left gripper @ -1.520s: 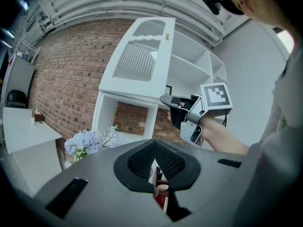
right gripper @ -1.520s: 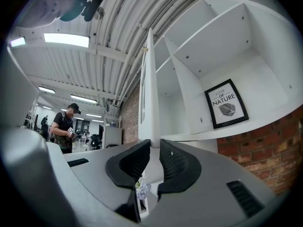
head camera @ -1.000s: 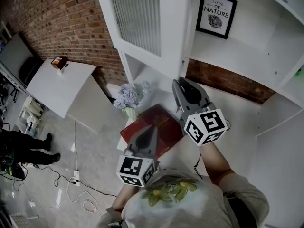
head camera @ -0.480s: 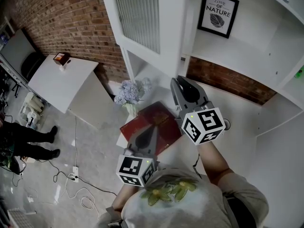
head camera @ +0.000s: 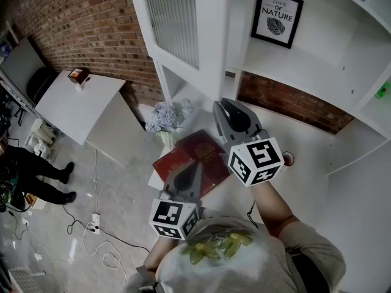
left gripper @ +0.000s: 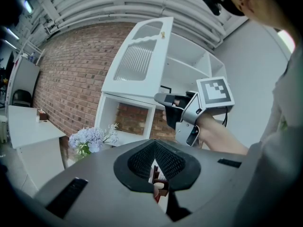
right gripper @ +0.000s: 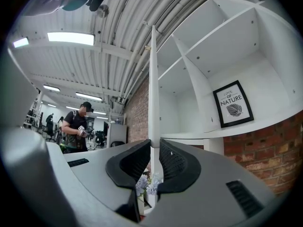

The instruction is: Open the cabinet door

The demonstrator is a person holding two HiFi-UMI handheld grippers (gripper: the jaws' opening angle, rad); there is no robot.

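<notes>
The white cabinet door [head camera: 183, 23] with a ribbed glass pane stands swung out to the left of the open shelves. In the right gripper view I look along its thin free edge [right gripper: 153, 89], which ends right between my jaw tips. My right gripper [head camera: 225, 105] sits at the door's lower corner, its jaws closed to about the thickness of that edge [right gripper: 153, 143]. The left gripper [head camera: 190, 171] hangs lower, near my chest, shut with nothing in it [left gripper: 154, 143]. From the left gripper view, the right gripper [left gripper: 163, 99] meets the door's bottom edge [left gripper: 137, 60].
A framed print [head camera: 278, 16] leans in the open cabinet [head camera: 317, 66]. Pale blue flowers [head camera: 166, 122] and a dark red box [head camera: 194, 159] lie below the door, a small red cup [head camera: 287, 159] to the right. A white table [head camera: 79, 105] and a person [head camera: 36, 176] are at left.
My right gripper has shifted a little to the left, and the door's free edge has swung left with it. The left gripper has stayed where it was.
</notes>
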